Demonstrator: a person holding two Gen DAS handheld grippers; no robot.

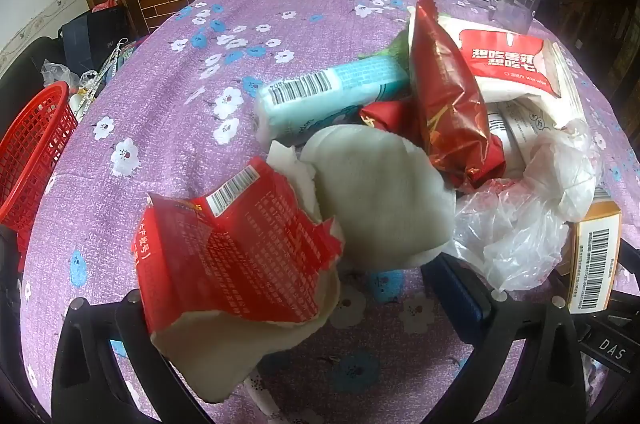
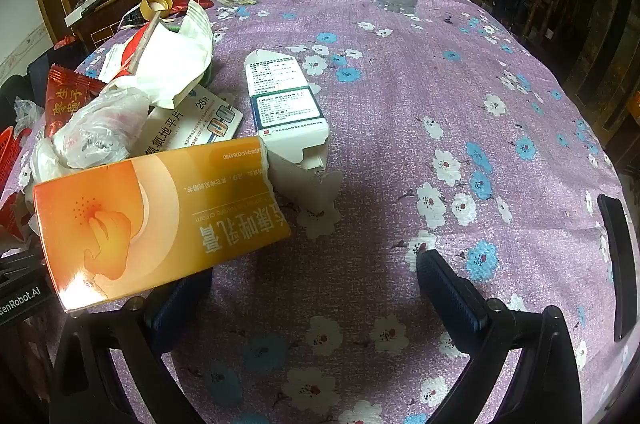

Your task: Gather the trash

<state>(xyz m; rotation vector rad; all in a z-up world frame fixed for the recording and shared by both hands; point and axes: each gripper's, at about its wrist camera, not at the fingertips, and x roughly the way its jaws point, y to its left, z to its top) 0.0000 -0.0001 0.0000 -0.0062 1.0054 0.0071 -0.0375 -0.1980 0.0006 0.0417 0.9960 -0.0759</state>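
A: Trash sits heaped on the purple flowered tabletop [image 1: 168, 111]: a torn red wrapper [image 1: 236, 248], a white cloth [image 1: 380, 191], a teal packet [image 1: 332, 95], a clear plastic bag [image 1: 516, 236].

B: Left gripper [image 1: 292, 288]?

A: Jaws wide, torn wrapper over the left finger.

B: Right gripper [image 2: 308, 288]?

A: Wide too, holding nothing; an orange box [image 2: 160, 216] covers its left finger. A red basket [image 1: 32, 159] stands at the tabletop's left edge.

Both pictures are bright in the middle and bend round at the dark corners. The orange box [image 2: 160, 220] shines with white glare.
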